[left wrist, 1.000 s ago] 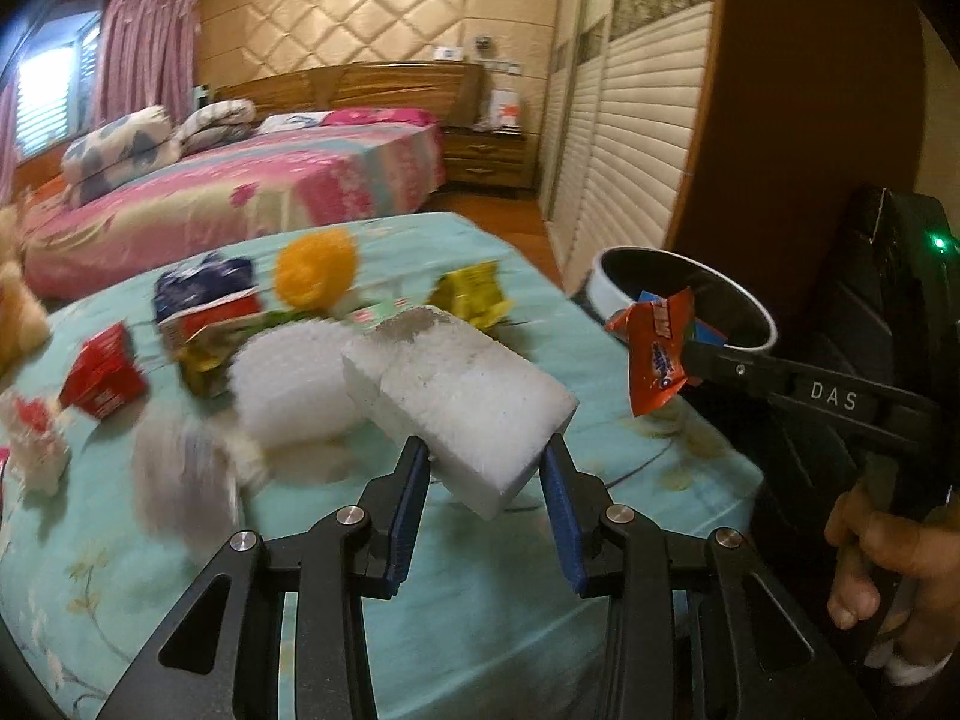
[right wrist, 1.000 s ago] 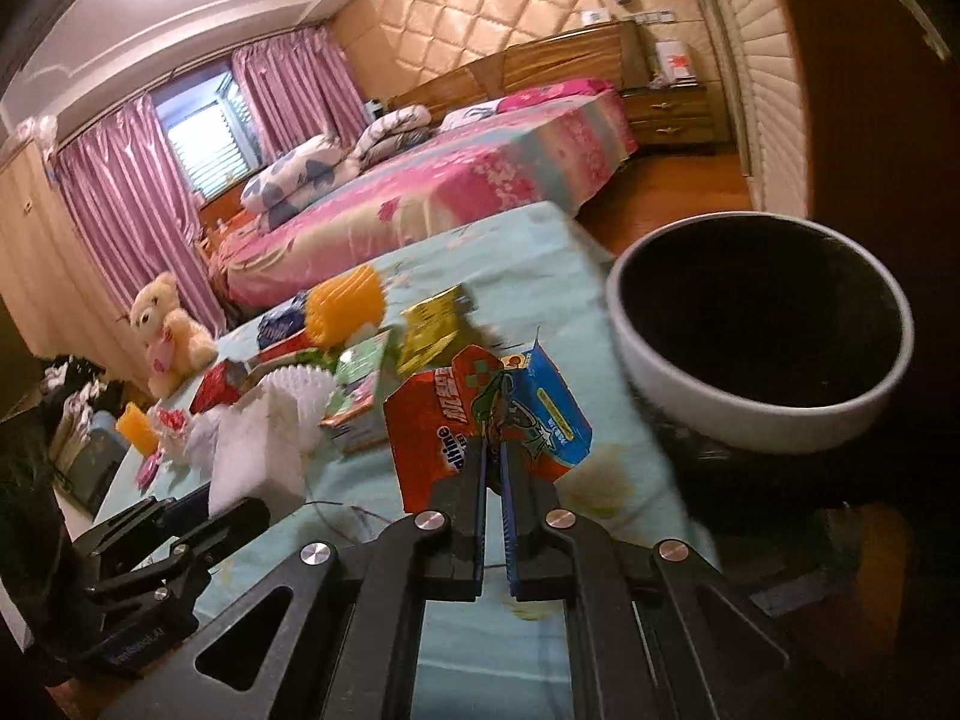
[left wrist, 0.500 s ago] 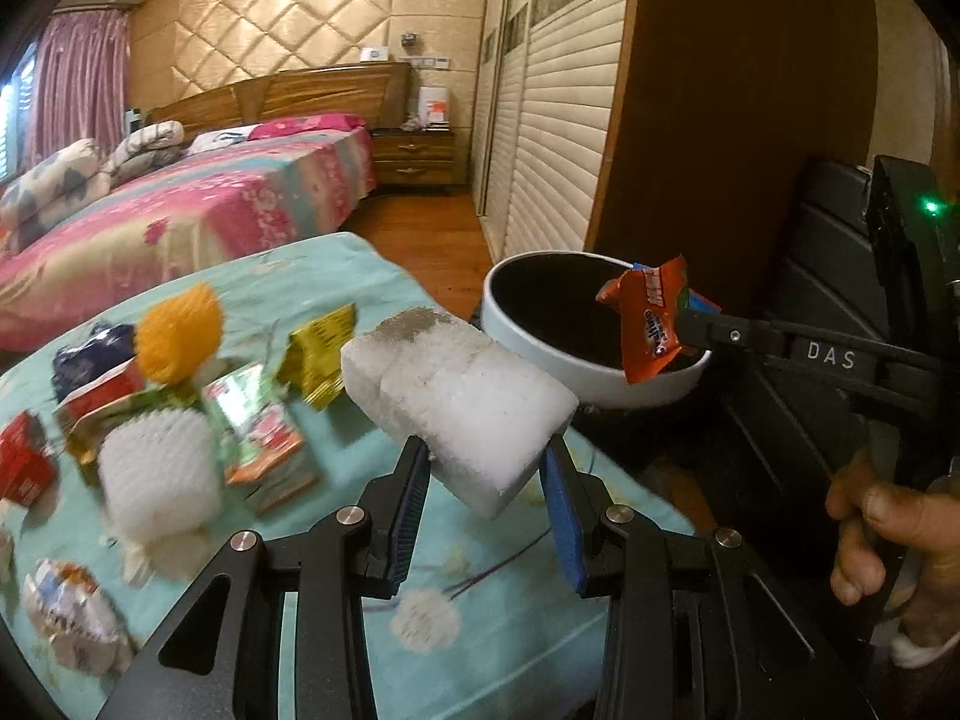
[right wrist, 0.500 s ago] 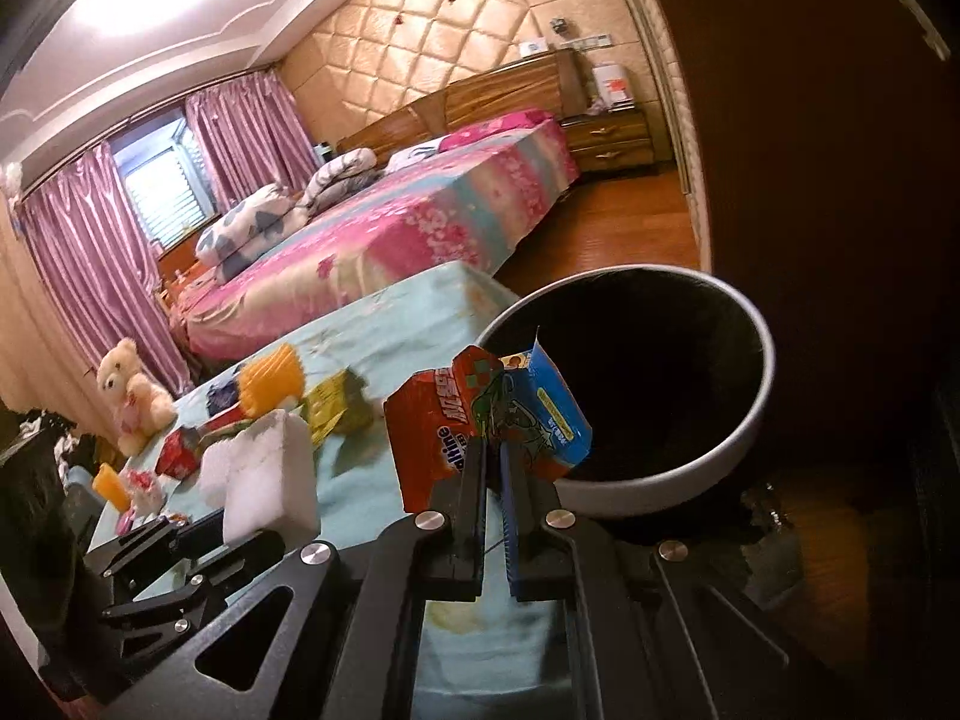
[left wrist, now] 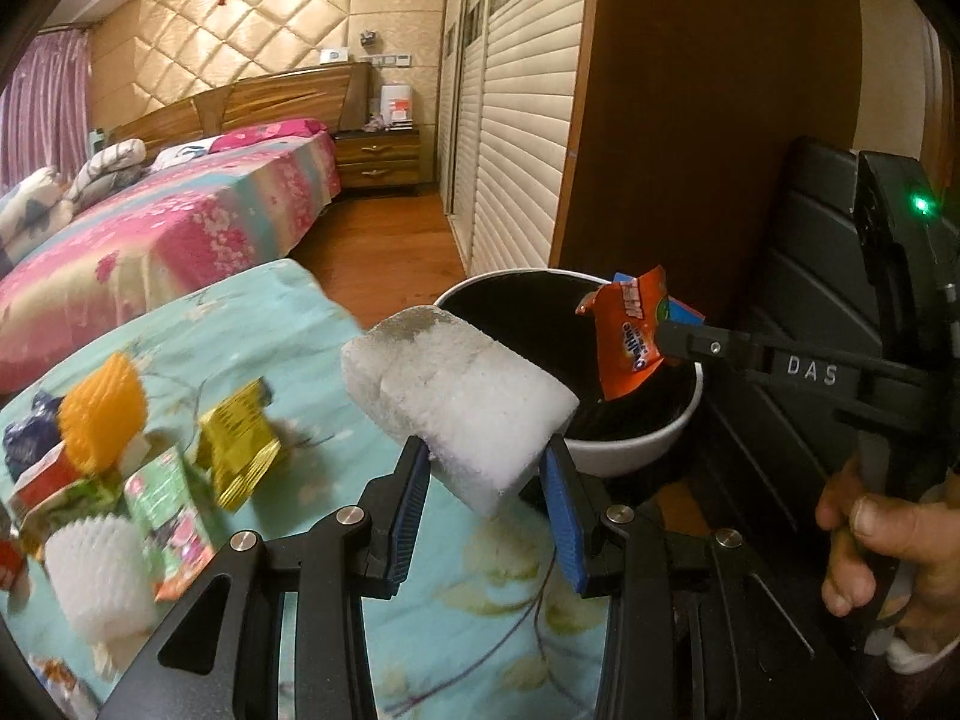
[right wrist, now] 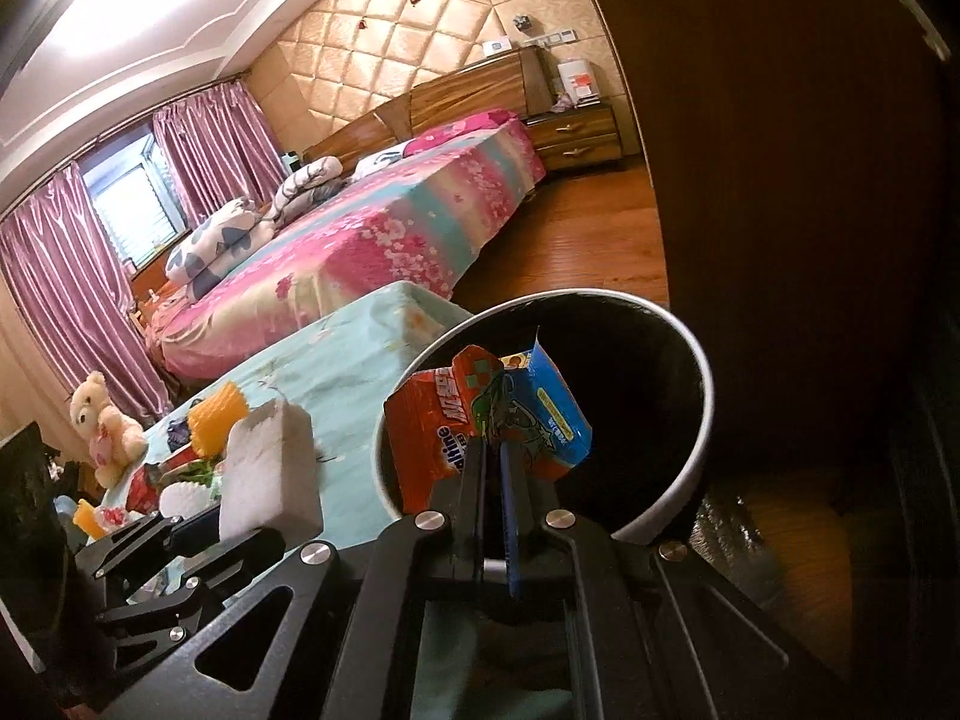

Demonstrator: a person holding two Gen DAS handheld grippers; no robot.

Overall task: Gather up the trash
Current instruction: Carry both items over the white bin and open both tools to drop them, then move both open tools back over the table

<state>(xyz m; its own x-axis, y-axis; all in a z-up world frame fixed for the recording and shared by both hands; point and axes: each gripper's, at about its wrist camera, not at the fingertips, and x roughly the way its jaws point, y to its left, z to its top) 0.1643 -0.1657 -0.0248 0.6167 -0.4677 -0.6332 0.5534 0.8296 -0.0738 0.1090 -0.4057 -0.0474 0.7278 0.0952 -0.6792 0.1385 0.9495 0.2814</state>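
Bedroom seen behind teal floral cloth (left wrist: 288, 336), left wrist view. White-rimmed bin (left wrist: 636, 450) at frame centre right, interior dark, contents not discernible. Left gripper (left wrist: 486, 474) clamped on foam block (left wrist: 456, 396), held at bin's near rim. Right gripper (left wrist: 672, 342) pinches snack wrapper (left wrist: 630, 336) over bin. Wrappers (left wrist: 240, 450) littered lower left.

Right wrist view: right gripper (right wrist: 492, 456) closed on snack wrapper (right wrist: 480, 426), bin (right wrist: 690, 480) mouth behind it. Foam block (right wrist: 270, 474) at left centre.

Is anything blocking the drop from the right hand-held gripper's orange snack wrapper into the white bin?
Nothing visible does. The right hand-held gripper holds the orange snack wrapper over the open mouth of the white round bin. The white foam block in the left hand-held gripper sits beside the rim, not under the wrapper.
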